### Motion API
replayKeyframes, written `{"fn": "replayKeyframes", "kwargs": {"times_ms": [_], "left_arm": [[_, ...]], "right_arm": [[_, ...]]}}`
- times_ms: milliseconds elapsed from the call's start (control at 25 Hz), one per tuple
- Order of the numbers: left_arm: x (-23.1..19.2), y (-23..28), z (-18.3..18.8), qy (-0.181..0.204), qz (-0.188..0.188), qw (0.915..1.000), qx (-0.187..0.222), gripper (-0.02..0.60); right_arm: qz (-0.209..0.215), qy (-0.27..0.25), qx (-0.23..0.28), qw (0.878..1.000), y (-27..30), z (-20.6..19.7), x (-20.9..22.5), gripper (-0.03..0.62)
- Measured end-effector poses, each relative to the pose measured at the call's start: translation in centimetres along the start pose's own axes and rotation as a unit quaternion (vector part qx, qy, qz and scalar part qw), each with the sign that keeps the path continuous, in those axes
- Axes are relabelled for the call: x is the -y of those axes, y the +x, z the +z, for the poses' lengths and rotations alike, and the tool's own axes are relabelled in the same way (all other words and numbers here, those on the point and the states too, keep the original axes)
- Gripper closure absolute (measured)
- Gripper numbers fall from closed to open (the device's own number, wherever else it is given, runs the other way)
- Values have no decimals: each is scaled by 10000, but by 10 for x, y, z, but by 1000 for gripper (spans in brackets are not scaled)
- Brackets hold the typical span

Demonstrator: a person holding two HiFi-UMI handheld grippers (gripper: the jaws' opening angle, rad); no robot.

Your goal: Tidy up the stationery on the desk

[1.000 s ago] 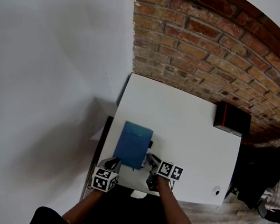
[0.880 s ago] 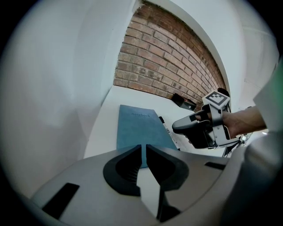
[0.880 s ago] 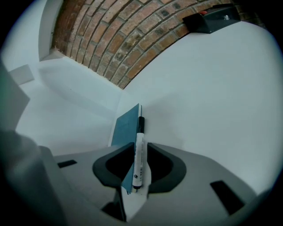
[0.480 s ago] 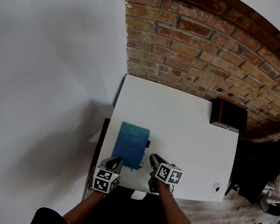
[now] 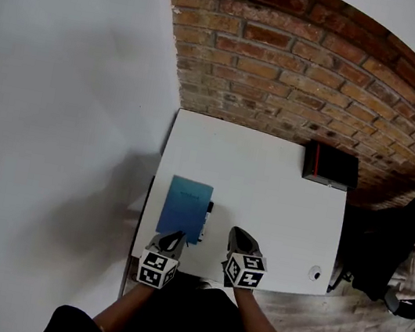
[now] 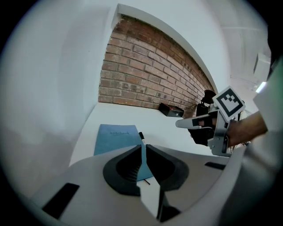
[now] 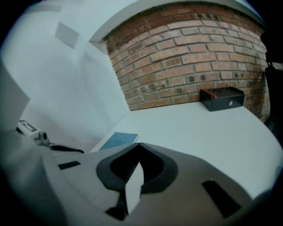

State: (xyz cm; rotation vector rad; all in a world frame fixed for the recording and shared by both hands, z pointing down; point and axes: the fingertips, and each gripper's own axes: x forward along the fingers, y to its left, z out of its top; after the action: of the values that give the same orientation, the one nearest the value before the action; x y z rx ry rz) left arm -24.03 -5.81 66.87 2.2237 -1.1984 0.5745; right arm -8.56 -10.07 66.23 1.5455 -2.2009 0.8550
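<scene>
Seems nearly finished, with notebook (image 5: 184, 207) and pen (image 5: 205, 217) side by side on tabletop (image 5: 269, 200); holding left tool (image 5: 176, 236) slightly apart, empty, right tool (image 5: 237, 234) just closed on nothing.

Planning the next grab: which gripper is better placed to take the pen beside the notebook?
Left. The pen lies ahead of the left gripper, whose jaws stand slightly apart; the right gripper has just shut empty and faces past it.

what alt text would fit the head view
A white desk against a brick wall holds a blue notebook with a pen beside it and a black box at the far right corner. The left hand-held gripper and right hand-held gripper hover over the near edge, empty; the right's jaws have just closed.
</scene>
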Motion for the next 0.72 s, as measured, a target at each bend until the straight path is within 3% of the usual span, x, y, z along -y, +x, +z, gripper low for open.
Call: {"fn": "replayKeyframes", "kwargs": {"times_ms": [120, 280, 720], "left_arm": [[19, -8, -2, 39, -1, 10000, 76, 537], [45, -20, -5, 114, -54, 9998, 139, 537], [98, -58, -8, 354, -74, 9986, 376, 537]], "right_arm": [[-308, -552, 167, 9979, -26, 2, 3, 572], [-606, -869, 206, 9942, -61, -3, 8, 572], [-584, -899, 543, 9928, -139, -23, 3, 572]]}}
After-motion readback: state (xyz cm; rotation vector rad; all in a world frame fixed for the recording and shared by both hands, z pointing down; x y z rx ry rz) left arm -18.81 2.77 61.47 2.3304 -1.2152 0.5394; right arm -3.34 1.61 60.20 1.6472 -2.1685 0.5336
